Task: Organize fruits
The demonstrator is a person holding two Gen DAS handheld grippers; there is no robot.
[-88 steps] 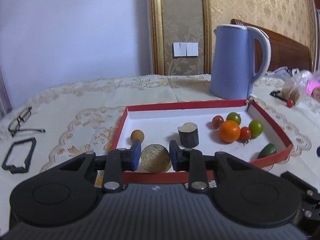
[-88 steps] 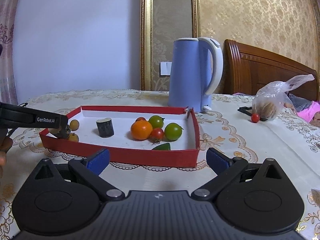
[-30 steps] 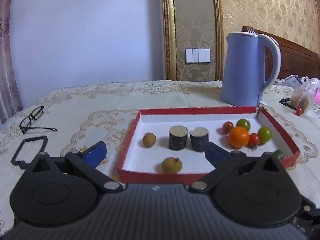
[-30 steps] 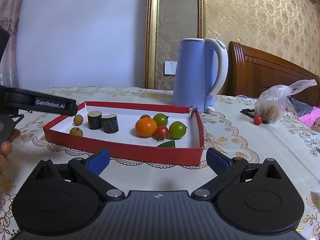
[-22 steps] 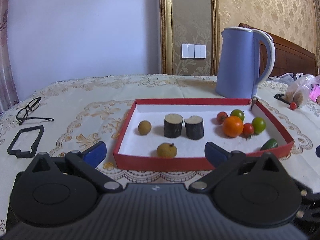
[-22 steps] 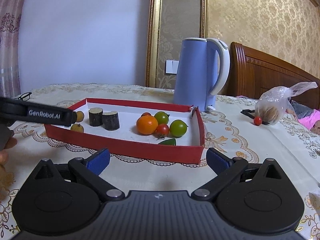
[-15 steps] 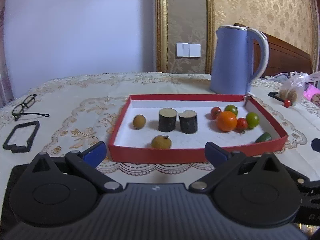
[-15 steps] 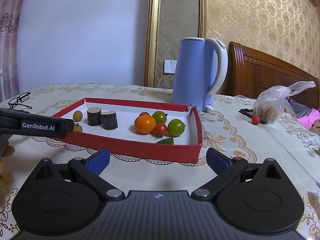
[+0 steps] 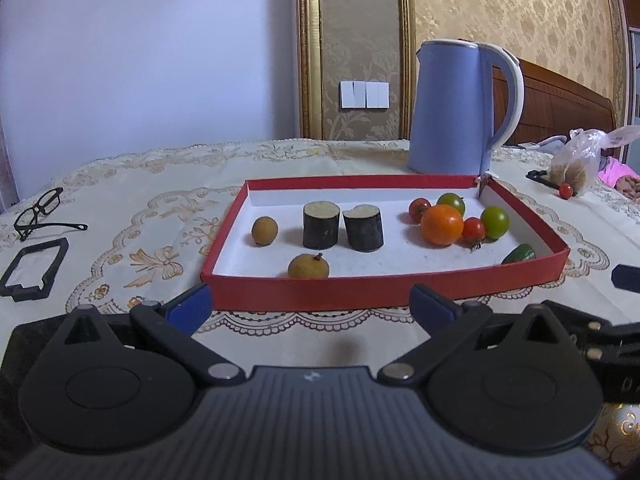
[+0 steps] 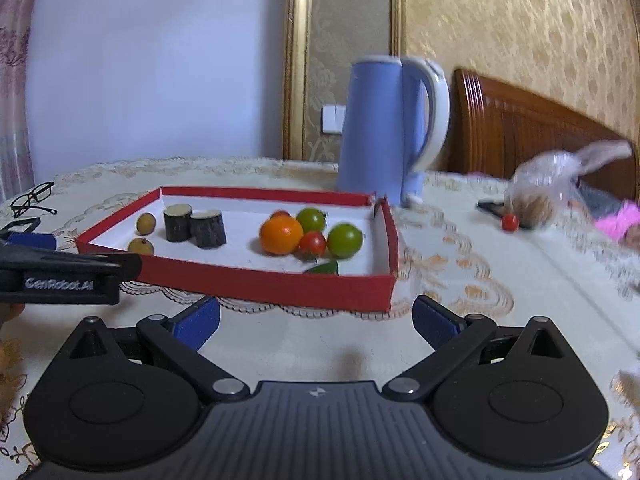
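A red-walled tray (image 9: pixel 384 289) (image 10: pixel 256 285) with a white floor lies on the tablecloth. At its left are two brown longans (image 9: pixel 264 231) (image 9: pixel 308 267) and two dark cut cylinders (image 9: pixel 321 225) (image 9: pixel 363 227). At its right are an orange (image 9: pixel 441 224) (image 10: pixel 281 235), red and green tomatoes (image 9: pixel 495 222) (image 10: pixel 344 240) and a small green fruit (image 9: pixel 519 253). My left gripper (image 9: pixel 310 308) is open and empty in front of the tray. My right gripper (image 10: pixel 316 320) is open and empty, also short of the tray.
A blue kettle (image 9: pixel 454 106) (image 10: pixel 384 132) stands behind the tray. Glasses (image 9: pixel 38 212) and a black frame (image 9: pixel 34 269) lie at the left. A plastic bag (image 9: pixel 576 160) and a loose red tomato (image 10: pixel 509 222) lie at the right. The left gripper's body (image 10: pixel 60 276) shows at the right view's left edge.
The left gripper let go of the second dark cylinder beside the first, opened and drew back from the tray. The right gripper stayed open and now swings, blurring its view.
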